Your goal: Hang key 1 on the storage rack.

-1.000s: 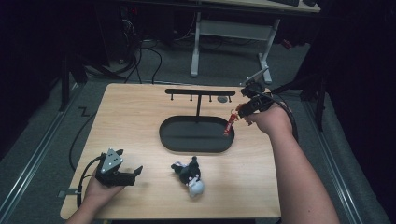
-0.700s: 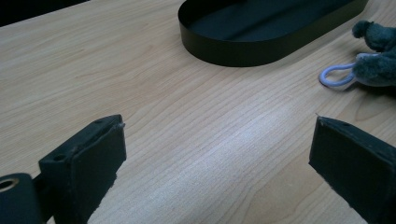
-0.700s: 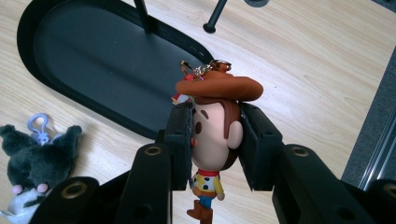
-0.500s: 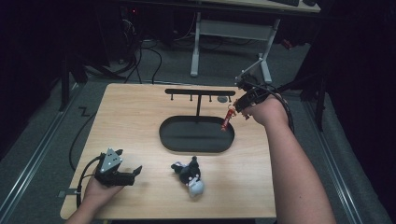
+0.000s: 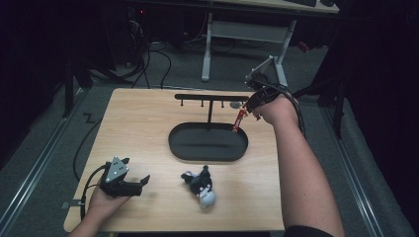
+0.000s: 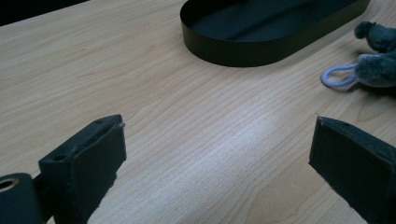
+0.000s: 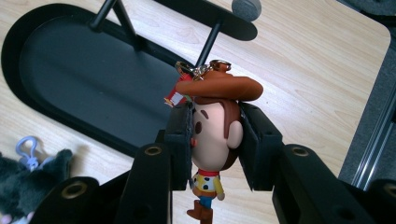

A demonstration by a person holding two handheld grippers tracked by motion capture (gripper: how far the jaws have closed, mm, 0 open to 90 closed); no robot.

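Right gripper (image 7: 215, 140): clamped on cowboy doll (image 7: 215, 135) head, above tray (image 5: 207, 143).
Left gripper (image 6: 219, 163): released, resting on table (image 5: 143, 128).
Plush (image 5: 200, 183): near tray.

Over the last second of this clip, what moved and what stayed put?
The right tool, shut on the cowboy figure keychain, rose and moved back from above the right end of the black oval tray toward the right end of the hook rack; the figure now hangs beside the rack's tip. Nothing was picked up or let go. The left tool stayed open on the table, and the grey plush keychain did not move.
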